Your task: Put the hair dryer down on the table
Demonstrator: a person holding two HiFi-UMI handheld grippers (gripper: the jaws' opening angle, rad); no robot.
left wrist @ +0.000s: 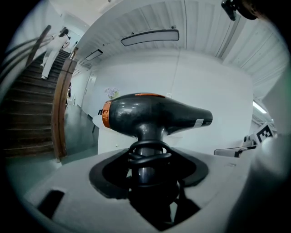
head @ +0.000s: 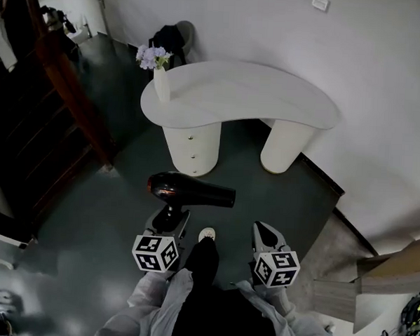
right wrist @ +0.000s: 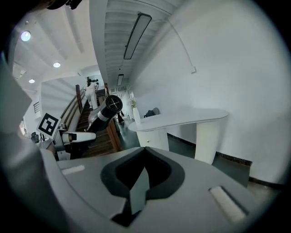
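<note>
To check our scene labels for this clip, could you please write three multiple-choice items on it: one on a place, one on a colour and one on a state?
1. Where is the hair dryer?
A. lying in a sink
B. held in the left gripper, in the air
C. hanging on a wall hook

2. What colour is the table?
A. white
B. black
C. red

3. What do the right gripper fingers hold?
A. the dryer's nozzle
B. a cup
C. nothing

Answers:
1 B: the left gripper view shows the dryer's handle clamped between that gripper's fingers.
2 A: the table shows white all over in the head view.
3 C: the right gripper view shows nothing between its fingers.
</note>
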